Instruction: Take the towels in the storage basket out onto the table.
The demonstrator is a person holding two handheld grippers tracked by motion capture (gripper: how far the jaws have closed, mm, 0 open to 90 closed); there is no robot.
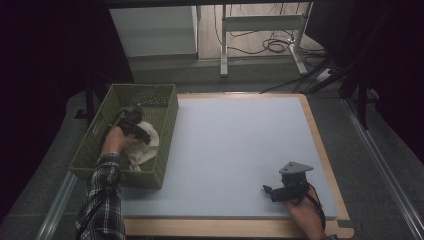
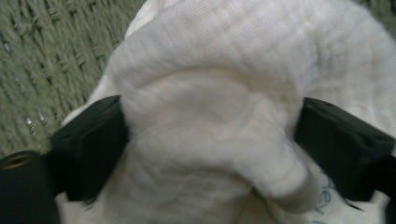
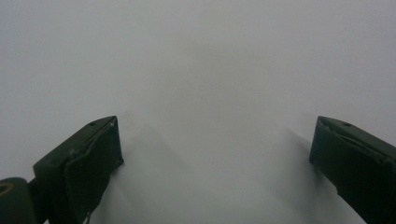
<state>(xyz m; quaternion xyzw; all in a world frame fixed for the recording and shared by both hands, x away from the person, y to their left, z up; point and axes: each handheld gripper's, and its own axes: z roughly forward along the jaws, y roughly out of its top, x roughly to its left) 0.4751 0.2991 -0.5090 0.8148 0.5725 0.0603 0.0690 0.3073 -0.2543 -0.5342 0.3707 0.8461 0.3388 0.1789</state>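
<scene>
Grasp step in hand: left gripper [image 1: 136,129] down inside the green basket [image 1: 165,145] at the bench's [image 1: 240,150] far left, fingers [image 2: 91,140] closing on a fold of the white cloth [image 2: 210,116], pads seemingly pressing it. Next, likely: firm the pinch, then lift clear of the rim. Right gripper [image 1: 280,191] resting near right, fingers spread, grasping nothing. Cloth's lower part hidden under hand; blue print at its edge unreadable.

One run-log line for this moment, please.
left tongs: around white cloth in green basket | right tongs: open, empty, over table
</scene>
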